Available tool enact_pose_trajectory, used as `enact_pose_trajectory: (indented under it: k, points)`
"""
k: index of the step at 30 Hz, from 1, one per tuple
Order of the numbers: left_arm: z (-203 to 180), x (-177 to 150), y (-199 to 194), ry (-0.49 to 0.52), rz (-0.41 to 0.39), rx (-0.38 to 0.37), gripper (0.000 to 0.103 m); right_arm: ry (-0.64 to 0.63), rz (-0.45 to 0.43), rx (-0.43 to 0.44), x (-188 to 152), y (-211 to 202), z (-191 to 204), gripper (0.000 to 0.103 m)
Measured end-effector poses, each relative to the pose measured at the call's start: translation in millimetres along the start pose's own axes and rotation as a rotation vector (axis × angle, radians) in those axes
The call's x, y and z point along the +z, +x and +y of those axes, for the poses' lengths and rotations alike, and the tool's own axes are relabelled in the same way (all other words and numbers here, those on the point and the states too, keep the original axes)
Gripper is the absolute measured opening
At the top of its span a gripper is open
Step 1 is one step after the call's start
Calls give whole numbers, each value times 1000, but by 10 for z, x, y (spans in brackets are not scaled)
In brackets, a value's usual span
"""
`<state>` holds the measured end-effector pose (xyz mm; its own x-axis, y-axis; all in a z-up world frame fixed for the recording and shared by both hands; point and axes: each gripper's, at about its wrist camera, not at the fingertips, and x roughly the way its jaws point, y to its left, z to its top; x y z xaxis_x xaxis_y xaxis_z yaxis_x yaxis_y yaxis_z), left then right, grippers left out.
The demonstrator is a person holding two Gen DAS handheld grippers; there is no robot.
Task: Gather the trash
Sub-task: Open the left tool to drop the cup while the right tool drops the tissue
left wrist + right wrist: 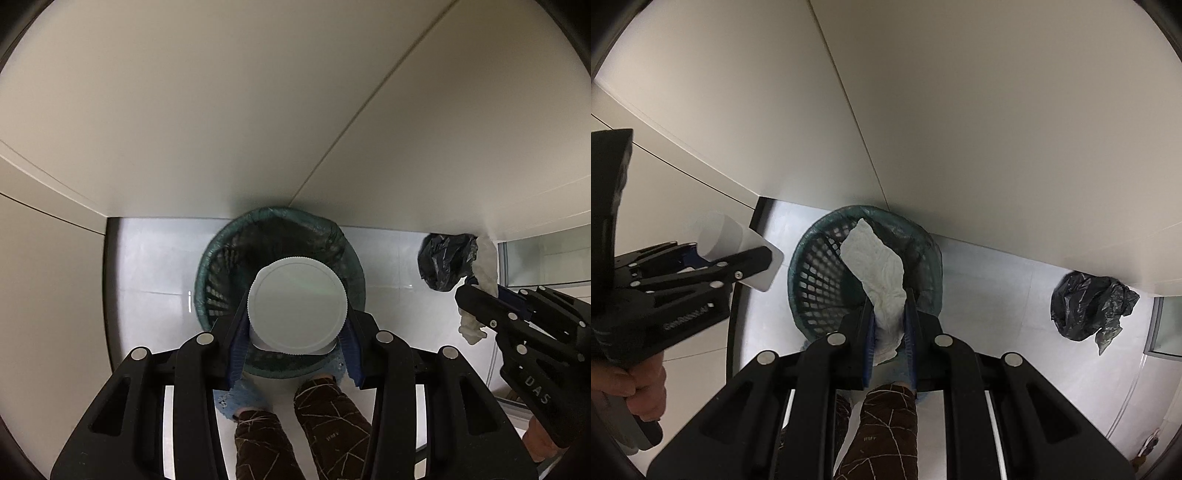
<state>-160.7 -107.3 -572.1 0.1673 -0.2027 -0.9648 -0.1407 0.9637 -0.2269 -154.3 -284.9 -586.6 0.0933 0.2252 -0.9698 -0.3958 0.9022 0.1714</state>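
Note:
A green mesh waste basket (pixel 221 273) with a green liner stands on the floor against the wall; it also shows in the right wrist view (pixel 816 280). My left gripper (pixel 295 332) is shut on a white plastic jar (pixel 297 304) with a ribbed lid, held above the basket; the jar also shows in the right wrist view (pixel 738 251). My right gripper (pixel 890 321) is shut on a crumpled white paper towel (pixel 879 273), held over the basket mouth. The right gripper also shows in the left wrist view (pixel 469 291).
A crumpled black plastic bag (pixel 1089 306) lies on the floor to the right of the basket, by the wall; it also shows in the left wrist view (pixel 445 262). The person's patterned brown trouser legs (pixel 325 417) stand just in front of the basket.

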Motion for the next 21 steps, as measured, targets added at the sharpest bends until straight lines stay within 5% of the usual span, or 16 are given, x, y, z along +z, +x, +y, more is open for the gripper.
enact_pose_trajectory:
  k: [7,21]
  points:
    - [-2,-1,239,0,17,5,43,-3,10,-3,-2,58,-17,13]
    - [221,-72,99,-31,-41,44,96,-24,6,26,21,83,60,13]
